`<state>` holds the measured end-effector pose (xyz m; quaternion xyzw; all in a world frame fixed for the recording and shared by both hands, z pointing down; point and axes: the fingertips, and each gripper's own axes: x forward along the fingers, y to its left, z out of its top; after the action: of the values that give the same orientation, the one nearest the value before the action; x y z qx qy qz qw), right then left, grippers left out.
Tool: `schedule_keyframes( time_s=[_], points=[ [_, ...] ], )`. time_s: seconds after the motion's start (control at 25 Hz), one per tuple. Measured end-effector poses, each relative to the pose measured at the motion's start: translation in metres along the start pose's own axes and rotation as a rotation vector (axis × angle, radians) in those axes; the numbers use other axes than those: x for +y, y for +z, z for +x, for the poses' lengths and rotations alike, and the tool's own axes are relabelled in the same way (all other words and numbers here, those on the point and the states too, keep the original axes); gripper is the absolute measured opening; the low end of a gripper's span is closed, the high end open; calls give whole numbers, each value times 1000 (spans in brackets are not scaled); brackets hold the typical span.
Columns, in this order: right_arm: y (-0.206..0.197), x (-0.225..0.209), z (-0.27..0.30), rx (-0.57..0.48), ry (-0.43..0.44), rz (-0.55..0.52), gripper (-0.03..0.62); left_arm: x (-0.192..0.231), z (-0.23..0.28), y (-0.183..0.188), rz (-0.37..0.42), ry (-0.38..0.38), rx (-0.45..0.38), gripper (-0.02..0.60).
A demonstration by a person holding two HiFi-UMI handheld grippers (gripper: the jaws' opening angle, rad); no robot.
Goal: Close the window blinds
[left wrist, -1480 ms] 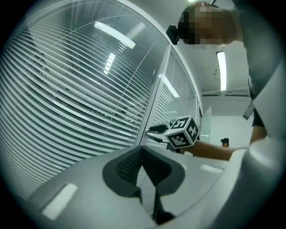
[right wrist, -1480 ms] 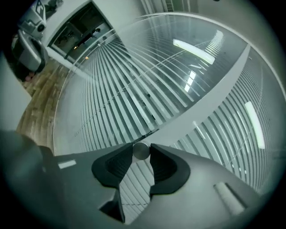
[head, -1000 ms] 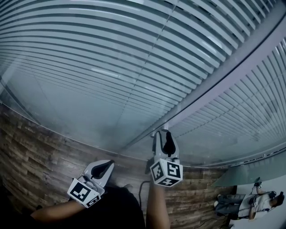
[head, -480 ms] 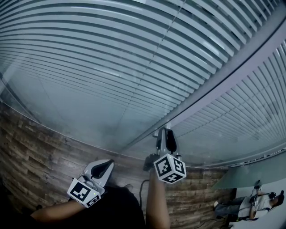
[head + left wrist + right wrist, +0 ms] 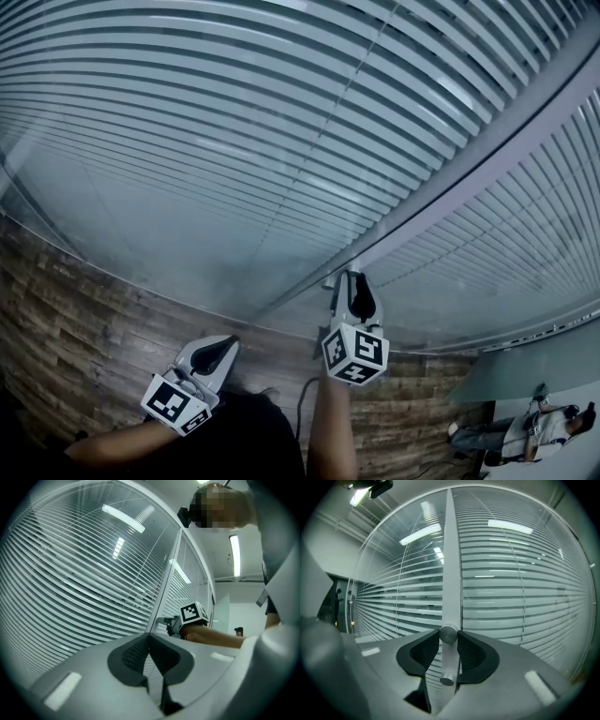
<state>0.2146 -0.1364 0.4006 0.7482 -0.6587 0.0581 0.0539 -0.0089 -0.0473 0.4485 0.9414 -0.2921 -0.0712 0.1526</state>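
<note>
Slatted window blinds [image 5: 234, 112] hang behind glass on both sides of a grey frame post [image 5: 487, 150]. A round metal knob [image 5: 448, 633] sticks out of that post [image 5: 451, 550]. My right gripper [image 5: 352, 278] is at the post's lower part. Its jaws are closing, the knob is between them, and both pads [image 5: 431, 645] touch its sides. My left gripper [image 5: 228, 343] hangs lower left, away from the glass, shut with nothing in it. In the left gripper view its jaws [image 5: 150, 637] meet, and the right gripper [image 5: 169, 622] shows at the post beyond them.
Wood-plank floor [image 5: 75, 300] runs below the glass. A person [image 5: 520, 427] stands far off at the lower right, beside a pale panel [image 5: 534, 361]. A dark cable [image 5: 298, 398] lies near my right forearm.
My right gripper has shifted slightly along the post and its jaws have narrowed round the knob. The left gripper has not moved.
</note>
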Motion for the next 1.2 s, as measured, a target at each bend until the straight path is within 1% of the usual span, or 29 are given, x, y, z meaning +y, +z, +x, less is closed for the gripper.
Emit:
schedule_keyframes(
  time_s=[0.16, 0.4, 0.64, 0.88, 0.96, 1.0, 1.04, 1.08, 1.12, 1.2],
  points=[
    [1, -1, 7, 40, 0, -152, 126, 3, 5, 1, -14, 1, 4, -2],
    [-3, 11, 5, 97, -21, -419, 126, 6, -2, -1, -17, -4, 0, -2],
    [-7, 10, 8, 158, 9, -572, 124, 6, 4, -3, -15, -5, 2, -2],
    [-6, 11, 0, 207, -20, -850, 118, -1, 2, -1, -16, -14, 2, -2],
    [-8, 12, 2, 210, -32, -926, 120, 2, 3, -2, -19, -12, 4, -2],
    [-8, 11, 4, 205, -36, -945, 123, 3, 4, -3, -21, -10, 5, -2],
    [-9, 11, 4, 196, -37, -939, 124, 4, 5, -3, -22, -8, 6, -2],
    [-8, 10, 3, 182, -32, -897, 126, 3, 5, -2, -22, -7, 6, -2],
    [-6, 10, -1, 164, -18, -816, 126, 1, 3, -1, -21, -7, 4, -2],
    [-2, 16, -12, 107, 30, -568, 145, -2, -5, 1, -16, -9, -1, -2]
  ],
)
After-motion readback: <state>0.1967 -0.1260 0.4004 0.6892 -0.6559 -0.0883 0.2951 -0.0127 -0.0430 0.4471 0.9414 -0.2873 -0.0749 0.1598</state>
